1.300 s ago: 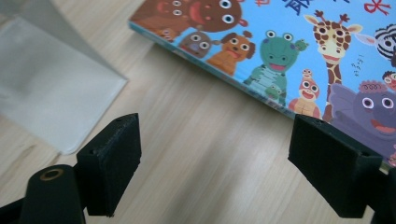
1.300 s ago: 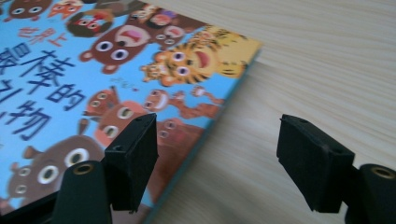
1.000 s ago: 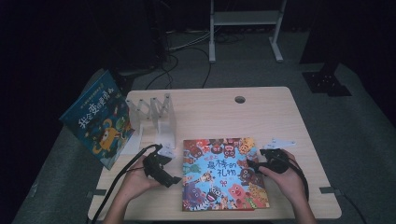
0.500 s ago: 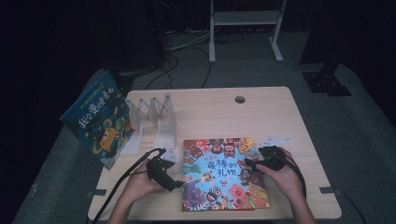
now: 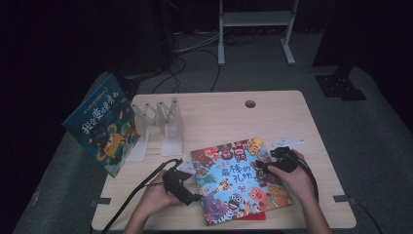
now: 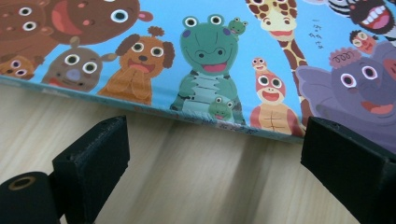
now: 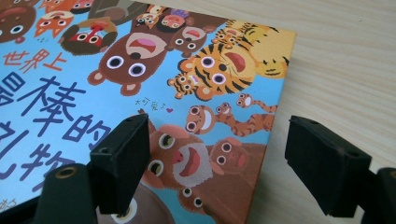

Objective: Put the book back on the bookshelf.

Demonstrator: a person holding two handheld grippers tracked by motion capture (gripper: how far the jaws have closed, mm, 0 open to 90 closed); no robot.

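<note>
- The table (image 5: 272, 114) carries the animal picture book (image 5: 238, 178), lying flat near my edge with its long axis running left to right between my hands.
- My left gripper (image 5: 187, 192) sits just off the book's left edge, jaws spread and gripping nothing; the left gripper view puts that edge (image 6: 205, 119) straight ahead, between them.
- My right gripper (image 5: 265, 165) straddles the right edge; its jaws have just been opening and stand apart.
- The right gripper view shows one jaw over the cover (image 7: 140, 93), the other over bare wood.
</note>
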